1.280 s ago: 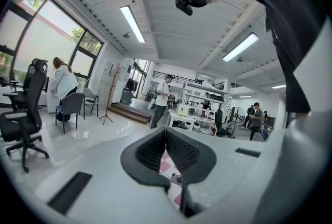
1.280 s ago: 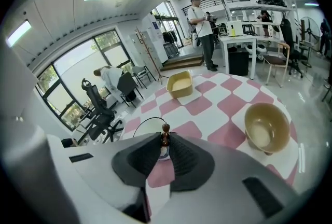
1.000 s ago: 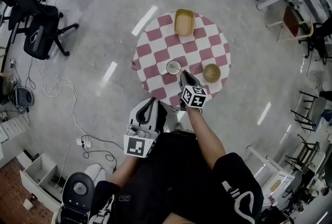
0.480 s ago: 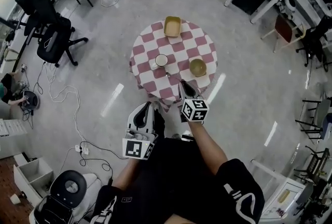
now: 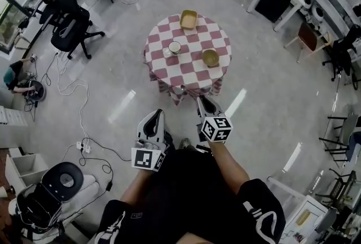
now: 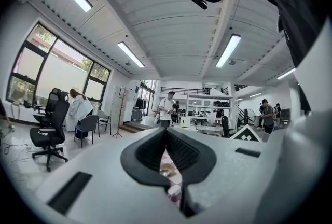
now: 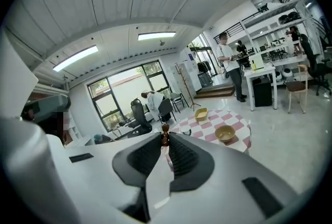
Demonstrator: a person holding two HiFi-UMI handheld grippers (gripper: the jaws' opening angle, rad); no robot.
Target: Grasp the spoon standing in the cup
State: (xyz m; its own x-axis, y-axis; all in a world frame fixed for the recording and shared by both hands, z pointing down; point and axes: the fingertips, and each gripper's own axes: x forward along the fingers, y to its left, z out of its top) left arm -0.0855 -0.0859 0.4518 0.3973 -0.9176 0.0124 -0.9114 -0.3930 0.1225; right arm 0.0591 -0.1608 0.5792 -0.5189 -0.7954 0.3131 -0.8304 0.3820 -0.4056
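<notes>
Spoon clamped in right tool, clear only in right gripper view, left tool closed, empty

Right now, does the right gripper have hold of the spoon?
Yes, the right gripper view shows the spoon with its brown handle clamped between the jaws of the right gripper.

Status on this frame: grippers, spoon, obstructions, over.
Left gripper shut, empty. Right gripper shut on spoon, well clear of cup. Nothing in the way.

Spoon brown-tipped, pinched in R gripper; white cup upright on tbl.
</notes>
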